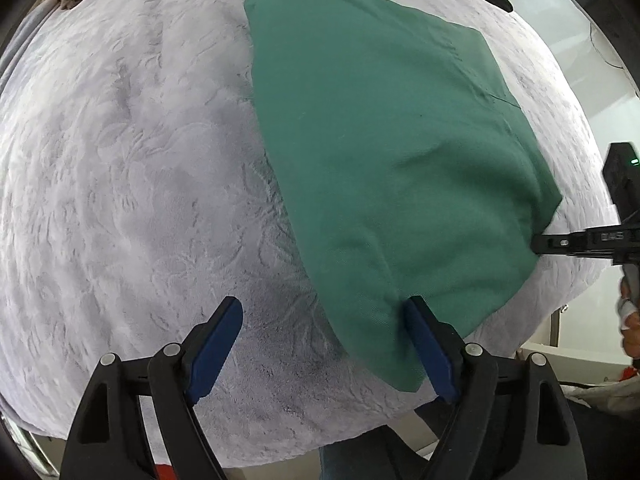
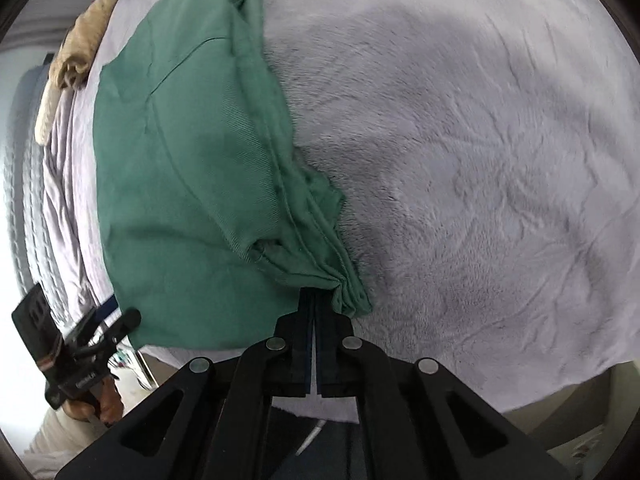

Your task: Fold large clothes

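Garment [image 1: 392,152]: a green, partly folded piece lying on the grey bed cover [image 1: 132,184], filling the 12-to-4-o'clock part of the left wrist view and the 9-to-12-o'clock part of the right wrist view. The left gripper [image 1: 322,344] has its fingers [image 1: 216,344] spread wide; one blue finger lies against the cloth's near edge, the other on bare cover, and nothing is pinched. The right gripper [image 2: 315,308] has its fingers pressed together on a bunched corner of the hem, where the cloth gathers into tight pleats.

Judging by the drape and soft creases, the fabric is limp, light and thick enough to hold a fold; it should slide easily on the plush cover and sag wherever unsupported. Corners and hemmed edges look the surest holds, the doubled seam giving something to bite. A tan cloth [image 2: 76,48] lies at the bed's far edge, well apart.
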Action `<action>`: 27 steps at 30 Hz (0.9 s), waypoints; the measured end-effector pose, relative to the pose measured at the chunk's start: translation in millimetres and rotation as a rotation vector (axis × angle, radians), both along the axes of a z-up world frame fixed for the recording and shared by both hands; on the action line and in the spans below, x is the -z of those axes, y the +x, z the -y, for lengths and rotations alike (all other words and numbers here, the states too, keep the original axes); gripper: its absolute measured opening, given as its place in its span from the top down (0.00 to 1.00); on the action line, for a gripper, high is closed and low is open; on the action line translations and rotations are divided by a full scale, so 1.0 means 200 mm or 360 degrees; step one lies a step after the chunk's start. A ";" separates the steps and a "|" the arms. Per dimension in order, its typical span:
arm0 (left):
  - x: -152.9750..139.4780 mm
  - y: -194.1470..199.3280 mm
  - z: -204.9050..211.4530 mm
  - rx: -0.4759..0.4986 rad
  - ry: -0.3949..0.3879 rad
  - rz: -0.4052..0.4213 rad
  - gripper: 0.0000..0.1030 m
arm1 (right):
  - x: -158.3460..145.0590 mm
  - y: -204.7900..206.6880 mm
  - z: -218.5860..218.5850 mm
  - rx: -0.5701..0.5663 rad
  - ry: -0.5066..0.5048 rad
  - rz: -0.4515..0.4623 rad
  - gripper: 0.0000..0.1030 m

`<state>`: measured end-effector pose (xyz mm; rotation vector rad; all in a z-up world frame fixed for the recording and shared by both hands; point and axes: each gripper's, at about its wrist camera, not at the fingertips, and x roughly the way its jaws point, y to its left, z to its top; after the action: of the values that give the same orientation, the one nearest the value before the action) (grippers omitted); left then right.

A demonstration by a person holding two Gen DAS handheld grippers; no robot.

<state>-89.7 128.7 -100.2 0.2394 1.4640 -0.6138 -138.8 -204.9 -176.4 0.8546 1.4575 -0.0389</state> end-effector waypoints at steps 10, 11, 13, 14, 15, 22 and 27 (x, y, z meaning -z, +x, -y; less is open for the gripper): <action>-0.08 0.08 0.02 -0.0052 0.0064 0.0028 0.19 | -0.26 0.10 0.10 0.0025 -0.0089 0.0212 0.96; -0.10 0.09 0.02 -0.0059 0.0065 0.0031 0.19 | -0.22 0.10 0.12 0.0043 -0.0090 0.0179 0.96; -0.13 0.11 0.02 -0.0073 0.0071 0.0044 0.19 | -0.14 0.09 0.16 0.0083 -0.0052 0.0135 0.96; -0.14 0.11 0.02 -0.0077 0.0075 0.0053 0.19 | -0.12 0.10 0.15 0.0093 -0.0043 0.0118 0.96; -0.15 0.12 0.02 -0.0080 0.0080 0.0061 0.19 | -0.09 0.10 0.15 0.0098 -0.0039 0.0106 0.96; -0.17 0.13 0.04 -0.0103 0.0111 0.0068 0.19 | -0.04 0.10 0.11 0.0053 -0.0057 0.0052 0.96; -0.15 0.15 0.04 -0.0118 0.0133 0.0058 0.18 | -0.06 0.14 0.05 0.0027 -0.0091 0.0041 0.96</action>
<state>-59.6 120.2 -70.2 0.2588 1.4587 -0.4866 -110.5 -215.6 -164.7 0.8185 1.4183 -0.0816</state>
